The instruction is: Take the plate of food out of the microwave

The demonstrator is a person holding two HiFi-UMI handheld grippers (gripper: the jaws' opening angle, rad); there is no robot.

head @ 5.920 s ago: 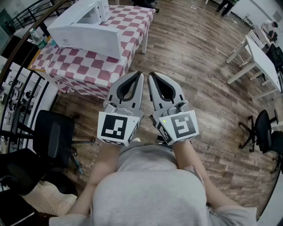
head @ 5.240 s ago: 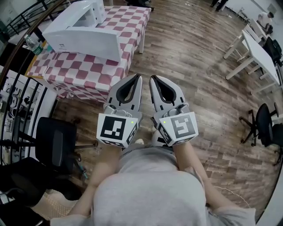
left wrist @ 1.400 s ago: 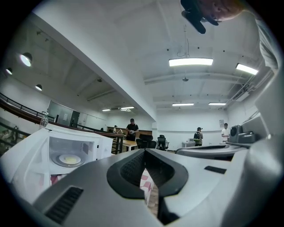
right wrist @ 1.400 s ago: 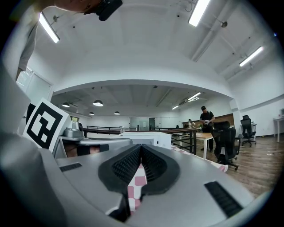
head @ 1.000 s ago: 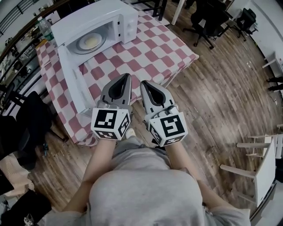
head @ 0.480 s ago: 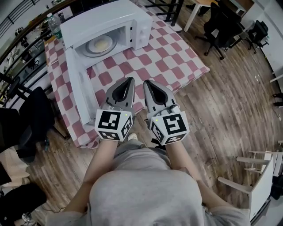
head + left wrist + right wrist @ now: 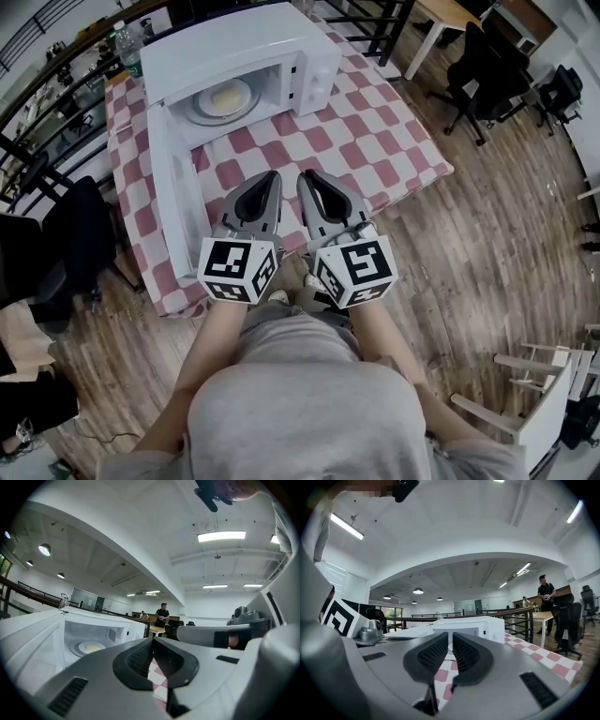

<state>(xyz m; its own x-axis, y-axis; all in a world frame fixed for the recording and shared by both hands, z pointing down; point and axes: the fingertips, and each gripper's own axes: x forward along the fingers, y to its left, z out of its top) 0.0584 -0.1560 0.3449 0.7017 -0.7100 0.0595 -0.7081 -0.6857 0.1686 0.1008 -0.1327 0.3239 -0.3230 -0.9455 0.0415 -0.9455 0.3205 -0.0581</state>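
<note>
- Far left, off the surface: black office chair (image 7: pixel 70 244); no part in the job.
- Next along, swung wide open to the left: white microwave door (image 7: pixel 173 202). Way in clear.
- Behind it, at back-left of the red-and-white checked surface (image 7: pixel 375 131): white boxy microwave (image 7: pixel 244 42), cavity facing the person.
- Inside the cavity, on what looks like the turntable: round pale plate (image 7: pixel 225 99) w/ a flat yellowish portion of food (image 7: pixel 229 95) in the middle. Untouched, well apart from both grippers.
- Handling, as a guess: prob. ceramic or glass, so stiff, smooth, breakable, w/ some weight. Food loose on top, so keep level, no tilt. Maybe hot; can't tell.
- Best hold, prob.: front rim, side nearest the opening, one jaw over the lip & one under. Second pinch further round the rim for balance if reachable. Slippery glaze, so firm squeeze, slow pull.
- Centre-left: grey left gripper (image 7: pixel 270 180) w/ marker cube, clenched on nothing, aimed level at the microwave from the surface's near edge.
- Just beside it, to the right: grey right gripper (image 7: pixel 307 180), likewise closed tight, empty.
- Both to be opened before any grasp; approach stage by the look of it.
- Far right: wood-plank floor (image 7: pixel 487 262), nothing there for the task.
</note>
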